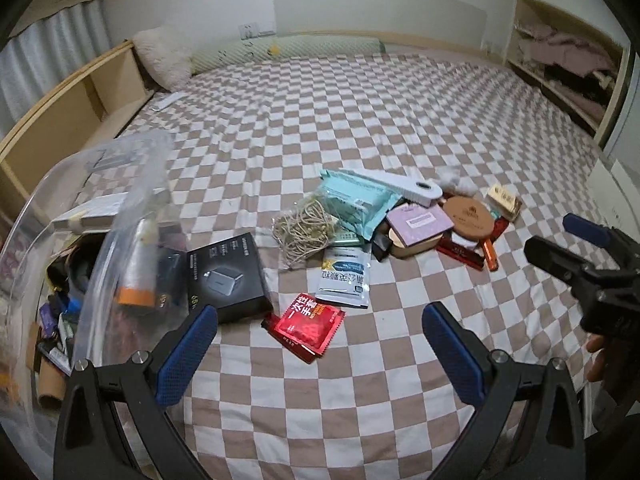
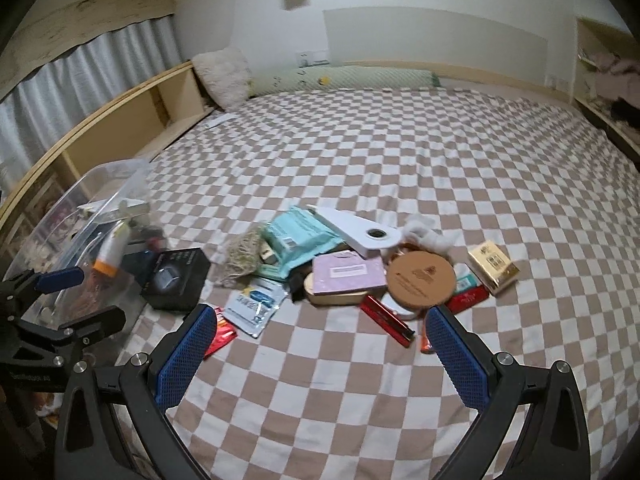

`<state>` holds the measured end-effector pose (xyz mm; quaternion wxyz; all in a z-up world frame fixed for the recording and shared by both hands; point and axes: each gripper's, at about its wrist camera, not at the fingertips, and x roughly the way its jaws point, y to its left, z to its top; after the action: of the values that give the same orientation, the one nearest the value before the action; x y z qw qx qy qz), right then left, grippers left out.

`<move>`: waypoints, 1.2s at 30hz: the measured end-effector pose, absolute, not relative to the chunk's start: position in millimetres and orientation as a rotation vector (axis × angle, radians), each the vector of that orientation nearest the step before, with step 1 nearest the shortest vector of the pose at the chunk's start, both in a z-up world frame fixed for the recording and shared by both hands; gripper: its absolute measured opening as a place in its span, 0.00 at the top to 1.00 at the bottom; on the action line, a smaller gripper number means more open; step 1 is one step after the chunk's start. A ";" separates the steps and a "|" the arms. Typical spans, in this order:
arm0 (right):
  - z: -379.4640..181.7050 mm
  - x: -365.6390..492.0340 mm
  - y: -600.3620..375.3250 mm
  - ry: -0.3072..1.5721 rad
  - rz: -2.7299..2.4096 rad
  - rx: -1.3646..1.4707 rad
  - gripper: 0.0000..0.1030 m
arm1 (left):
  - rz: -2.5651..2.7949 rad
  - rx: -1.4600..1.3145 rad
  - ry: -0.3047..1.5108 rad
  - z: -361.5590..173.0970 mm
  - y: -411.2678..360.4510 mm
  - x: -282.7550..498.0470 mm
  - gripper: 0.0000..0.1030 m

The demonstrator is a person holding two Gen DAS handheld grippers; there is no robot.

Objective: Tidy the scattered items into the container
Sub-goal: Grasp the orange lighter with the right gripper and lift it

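Your left gripper (image 1: 320,350) hangs over the checked bed (image 1: 360,120) with its blue fingers (image 1: 186,354) spread wide and nothing between them. Just ahead of it lies a red packet (image 1: 306,326), touching the corner of a black box (image 1: 228,276) that leans against the clear bin (image 1: 120,208) on your left. The bin already holds a tube (image 1: 138,264) with an orange cap and a jumble of small things.

Your right gripper (image 2: 320,350) is also released and empty, hovering near the bed's front edge. Beyond it the pile sits in the middle of the bed: a white sachet (image 2: 256,306), a bag of string (image 2: 242,258), a teal pack (image 2: 298,242), a white brush (image 2: 360,230), a lilac box (image 2: 346,276), a round brown disc (image 2: 420,280), a gold box (image 2: 494,266) and a red stick (image 2: 386,316). The disc overlaps the lilac box; the gold box lies just beside the pile, on its right.
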<state>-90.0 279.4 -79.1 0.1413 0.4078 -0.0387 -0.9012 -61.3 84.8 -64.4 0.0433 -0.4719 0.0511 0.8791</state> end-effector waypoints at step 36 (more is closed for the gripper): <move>-217.7 -193.9 358.1 -0.199 -2.543 1.884 0.17 | 2.353 -1.625 0.291 -149.9 140.0 -122.4 0.00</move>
<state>-193.9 358.1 -217.7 -0.0148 0.5941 -0.0626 -0.8018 -122.4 140.0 -149.9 0.1331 -0.5604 0.1003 0.8113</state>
